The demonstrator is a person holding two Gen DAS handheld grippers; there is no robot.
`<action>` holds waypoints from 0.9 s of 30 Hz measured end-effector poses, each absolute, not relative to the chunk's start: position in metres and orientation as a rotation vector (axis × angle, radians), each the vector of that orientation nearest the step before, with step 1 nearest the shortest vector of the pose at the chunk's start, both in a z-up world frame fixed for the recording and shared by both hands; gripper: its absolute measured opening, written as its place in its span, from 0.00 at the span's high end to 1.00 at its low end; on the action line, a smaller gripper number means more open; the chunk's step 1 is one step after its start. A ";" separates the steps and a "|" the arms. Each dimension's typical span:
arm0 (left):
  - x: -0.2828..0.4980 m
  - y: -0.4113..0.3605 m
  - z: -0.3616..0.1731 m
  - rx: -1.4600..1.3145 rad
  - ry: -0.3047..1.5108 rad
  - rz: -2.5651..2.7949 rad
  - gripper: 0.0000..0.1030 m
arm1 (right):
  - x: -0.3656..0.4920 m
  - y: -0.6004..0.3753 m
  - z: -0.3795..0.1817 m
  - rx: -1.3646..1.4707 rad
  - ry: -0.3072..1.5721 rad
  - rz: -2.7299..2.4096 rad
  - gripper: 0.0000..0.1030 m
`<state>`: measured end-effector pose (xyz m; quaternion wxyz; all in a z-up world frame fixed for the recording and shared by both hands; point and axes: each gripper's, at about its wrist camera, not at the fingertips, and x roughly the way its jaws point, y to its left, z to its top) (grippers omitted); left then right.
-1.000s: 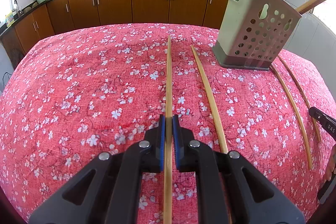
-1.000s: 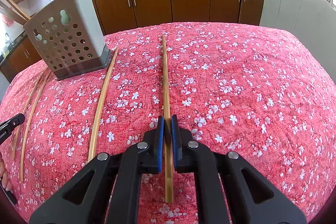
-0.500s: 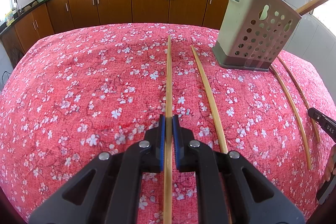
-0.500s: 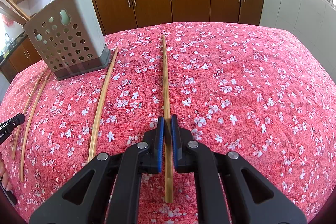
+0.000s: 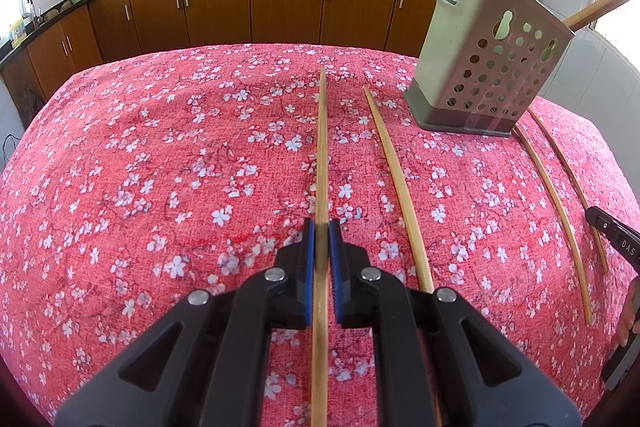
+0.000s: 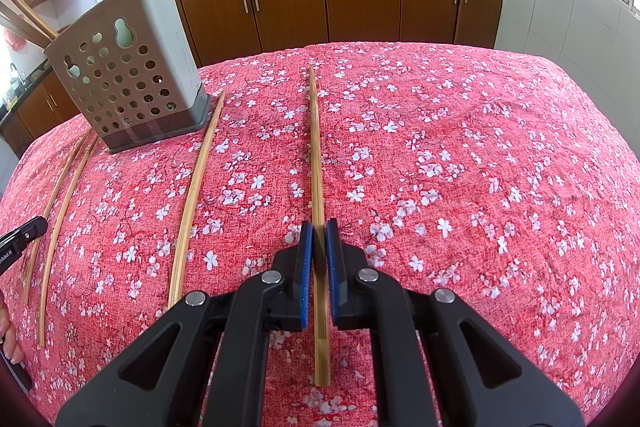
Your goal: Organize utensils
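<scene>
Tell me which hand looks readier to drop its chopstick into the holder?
Right, narrowly. The left gripper and right gripper are each shut on a chopstick, the holder about equally near. But the right chopstick is gripped close to its near end, leaving most free to tip in; the left chopstick runs far behind.

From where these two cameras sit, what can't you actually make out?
- Left wrist view: near end of the chopstick in the left tool, cut off by the bottom edge.
- Both views: the caddy's inside, hidden by its walls.
- Right wrist view: the hand, cut off at the left edge.
</scene>
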<state>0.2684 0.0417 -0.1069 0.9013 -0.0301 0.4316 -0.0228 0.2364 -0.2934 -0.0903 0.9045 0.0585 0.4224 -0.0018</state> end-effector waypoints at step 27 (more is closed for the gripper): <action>0.268 0.043 -0.106 -0.072 0.894 -0.050 0.89 | 0.236 -0.294 -0.090 0.124 0.872 -0.009 0.92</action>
